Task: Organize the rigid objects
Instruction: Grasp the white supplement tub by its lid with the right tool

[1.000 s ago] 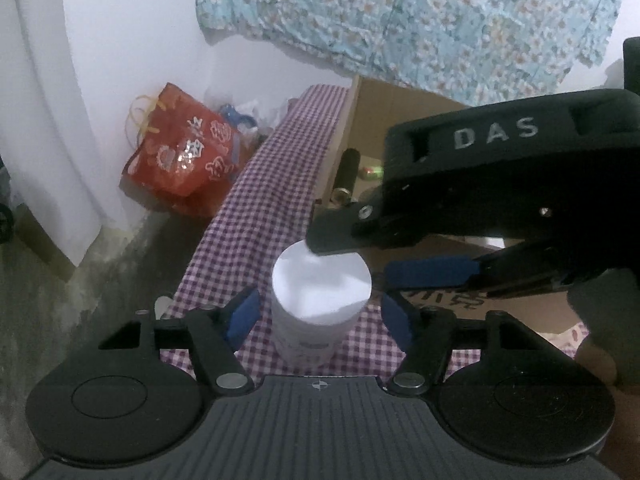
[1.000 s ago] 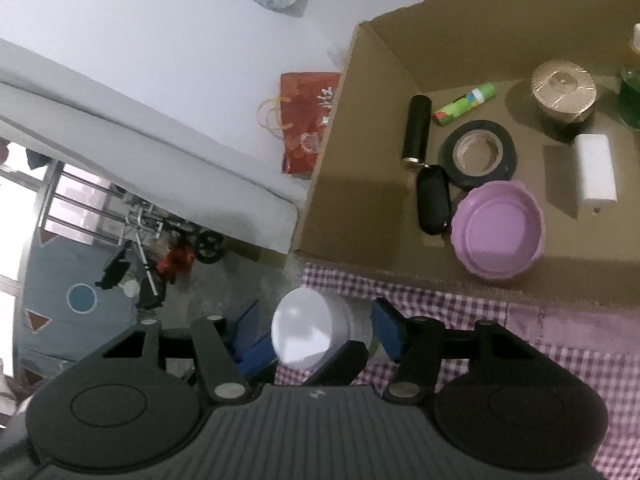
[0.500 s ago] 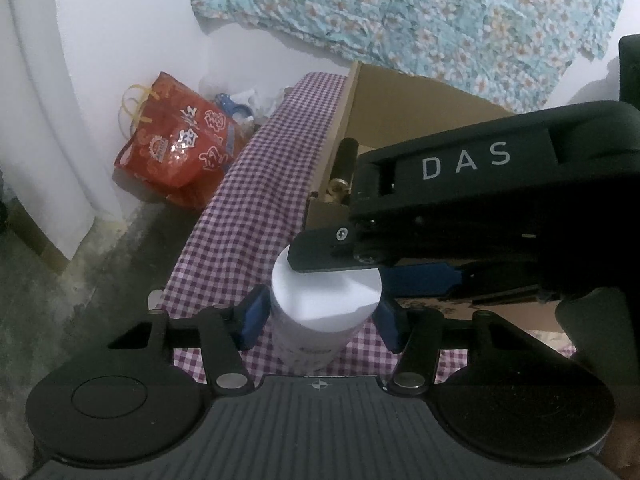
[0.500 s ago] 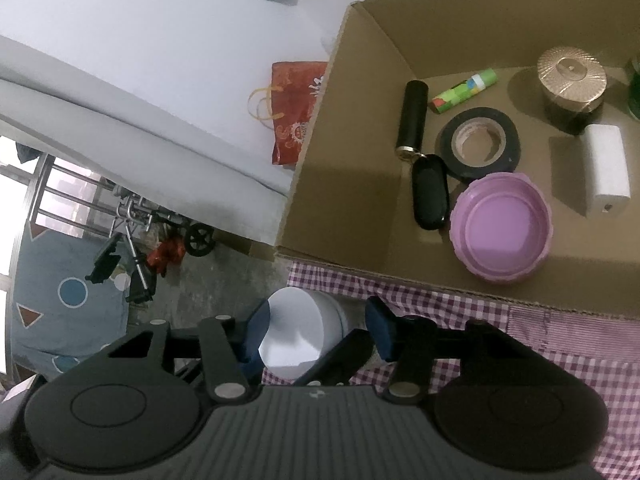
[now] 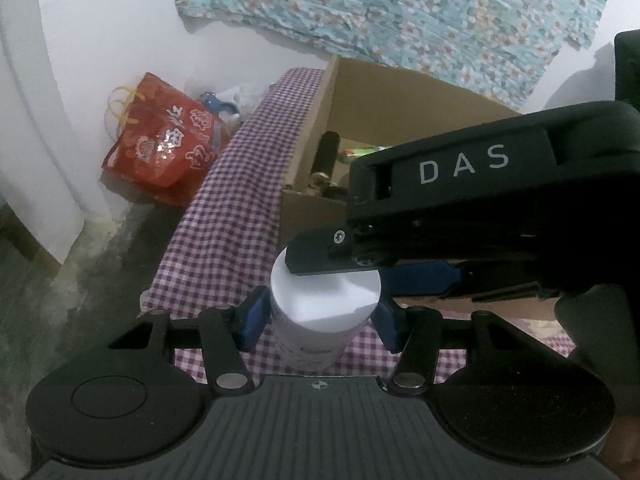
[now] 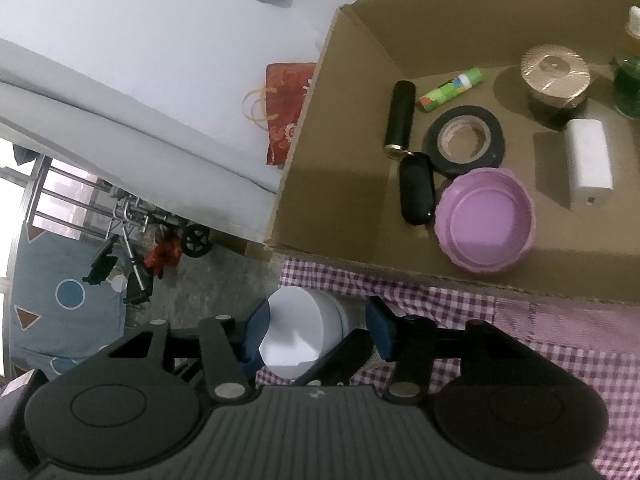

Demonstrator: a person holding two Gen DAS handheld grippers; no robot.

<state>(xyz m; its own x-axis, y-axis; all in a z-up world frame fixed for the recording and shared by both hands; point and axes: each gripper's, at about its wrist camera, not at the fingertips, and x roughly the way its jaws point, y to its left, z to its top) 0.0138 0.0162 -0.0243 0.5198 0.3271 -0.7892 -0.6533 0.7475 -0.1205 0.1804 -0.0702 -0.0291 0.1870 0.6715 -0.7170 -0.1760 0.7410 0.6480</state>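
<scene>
1. Near: left gripper (image 5: 320,320) pads pinching white jar (image 5: 324,312) at both sides; jar upright on checked cloth (image 5: 232,200), near table corner, outside box.
2. Right gripper (image 6: 320,330) over same jar (image 6: 298,334), fingers spread; left pad (image 6: 256,332) at jar side, right pad clear of it. Looks like handover, not yet done.
3. Beyond: cardboard box (image 6: 320,140) already holding purple lid (image 6: 484,220), tape roll (image 6: 464,138), black tube (image 6: 400,114), black case (image 6: 416,190), glue stick (image 6: 450,90), white block (image 6: 588,162), gold-lid jar (image 6: 556,74), green bottle (image 6: 628,84).
4. Est. most done; white jar left to box.
</scene>
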